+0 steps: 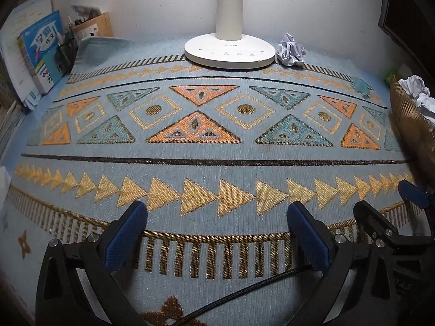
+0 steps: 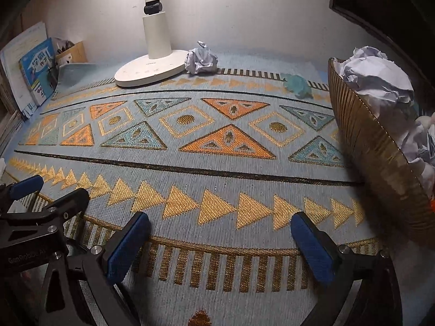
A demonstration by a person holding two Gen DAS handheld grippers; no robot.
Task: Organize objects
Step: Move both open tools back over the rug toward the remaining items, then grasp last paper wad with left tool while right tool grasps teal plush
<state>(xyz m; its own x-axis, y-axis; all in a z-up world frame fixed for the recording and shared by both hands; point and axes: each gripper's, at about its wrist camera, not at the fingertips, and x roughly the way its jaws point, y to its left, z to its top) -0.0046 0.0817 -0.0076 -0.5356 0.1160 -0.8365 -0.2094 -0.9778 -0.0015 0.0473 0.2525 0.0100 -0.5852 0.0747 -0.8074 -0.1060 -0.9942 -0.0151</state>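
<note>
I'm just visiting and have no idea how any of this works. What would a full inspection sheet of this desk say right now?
Surface: patterned woven mat covers the desk, lying flat except for a raised far-left corner.
Job's things: one crumpled paper ball lies loose beside the lamp base; the ribbed gold basket at right already holds crumpled paper.
Clutter: small teal object on the mat near the basket, too blurred to identify.
Grippers: left gripper and right gripper both hover low over the mat, jaws wide apart, holding nothing.
Cables: one black cable runs under the left gripper.
Surroundings: white wall; books and a pen holder at far left.
</note>
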